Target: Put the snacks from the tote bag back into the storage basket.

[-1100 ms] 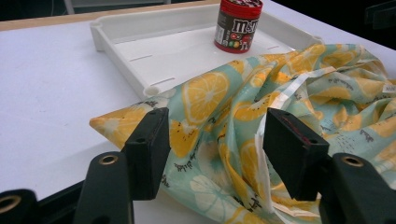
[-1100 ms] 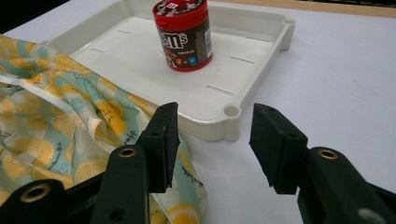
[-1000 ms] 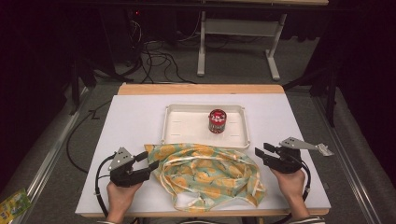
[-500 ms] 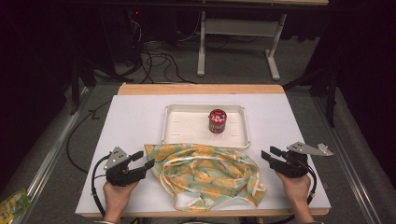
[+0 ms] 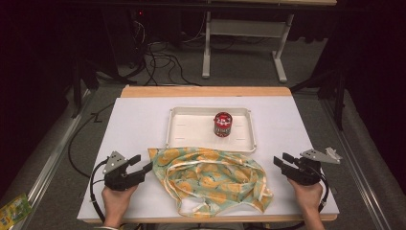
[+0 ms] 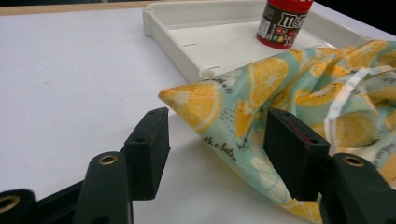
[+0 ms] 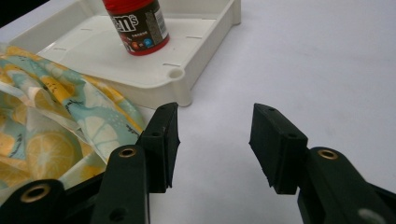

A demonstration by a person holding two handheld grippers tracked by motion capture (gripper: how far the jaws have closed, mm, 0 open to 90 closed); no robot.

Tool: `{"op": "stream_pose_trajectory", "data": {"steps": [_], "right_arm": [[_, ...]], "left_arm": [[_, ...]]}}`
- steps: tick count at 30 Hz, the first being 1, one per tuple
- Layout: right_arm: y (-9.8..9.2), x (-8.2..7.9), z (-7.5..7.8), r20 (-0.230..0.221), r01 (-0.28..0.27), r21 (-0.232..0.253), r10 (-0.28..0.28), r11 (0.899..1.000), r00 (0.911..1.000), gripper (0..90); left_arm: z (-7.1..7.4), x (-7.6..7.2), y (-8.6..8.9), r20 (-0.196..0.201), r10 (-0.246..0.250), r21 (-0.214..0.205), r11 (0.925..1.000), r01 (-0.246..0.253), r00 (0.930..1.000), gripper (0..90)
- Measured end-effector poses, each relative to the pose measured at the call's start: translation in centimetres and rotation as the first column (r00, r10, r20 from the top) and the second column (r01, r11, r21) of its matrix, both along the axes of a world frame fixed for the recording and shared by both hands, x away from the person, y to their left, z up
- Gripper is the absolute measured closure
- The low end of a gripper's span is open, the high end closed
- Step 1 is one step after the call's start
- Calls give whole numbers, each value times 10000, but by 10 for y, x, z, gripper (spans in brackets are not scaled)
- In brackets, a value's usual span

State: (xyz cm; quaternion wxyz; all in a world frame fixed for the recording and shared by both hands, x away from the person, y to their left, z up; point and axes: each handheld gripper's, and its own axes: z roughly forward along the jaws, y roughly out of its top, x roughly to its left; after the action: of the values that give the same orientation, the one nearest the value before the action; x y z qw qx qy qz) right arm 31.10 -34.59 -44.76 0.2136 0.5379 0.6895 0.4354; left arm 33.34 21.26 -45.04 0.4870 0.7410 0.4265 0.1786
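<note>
A crumpled cloth (image 5: 210, 179) printed with orange slices on pale green lies at the table's front, its white strap looped on top. Behind it a white tray (image 5: 186, 130) holds a red candy jar (image 5: 222, 124). My left gripper (image 5: 141, 164) stands open just left of the cloth; in the left gripper view a pointed corner of the cloth (image 6: 196, 100) lies between and just beyond the jaws, not pinched. My right gripper (image 5: 281, 162) stands open on bare table, a short way right of the cloth (image 7: 56, 126). The jar (image 7: 136, 23) and tray (image 7: 187, 88) lie ahead of it.
The white tabletop (image 5: 134, 124) has a wooden strip along its far edge (image 5: 206, 91). Cables trail from both grippers over the front corners. Beyond the table a white desk frame (image 5: 244, 43) and floor cables stand in the dark.
Both grippers have drawn back outward from the cloth: the left one leftward, the right one rightward. The cloth lies released and has settled flat.
</note>
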Motion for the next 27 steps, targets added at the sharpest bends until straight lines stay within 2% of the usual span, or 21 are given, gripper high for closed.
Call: {"op": "stream_pose_trajectory", "data": {"steps": [6, 17, 27], "right_arm": [[-4, 1, -6, -30, 226, 32, -226, 9997, 9997, 527], [-10, 8, -19, -261, 691, -31, -692, 9976, 9973, 526], [-12, 14, -26, -281, 989, -336, -998, 9945, 9946, 526]], "left_arm": [[-7, 4, 3, -152, 330, 26, 9995, -330, 9993, 413], [-14, 16, 4, -257, 939, 444, 9947, -927, 9953, 412], [-21, 26, 4, -425, 1283, 648, 9900, -1254, 9908, 409]]}}
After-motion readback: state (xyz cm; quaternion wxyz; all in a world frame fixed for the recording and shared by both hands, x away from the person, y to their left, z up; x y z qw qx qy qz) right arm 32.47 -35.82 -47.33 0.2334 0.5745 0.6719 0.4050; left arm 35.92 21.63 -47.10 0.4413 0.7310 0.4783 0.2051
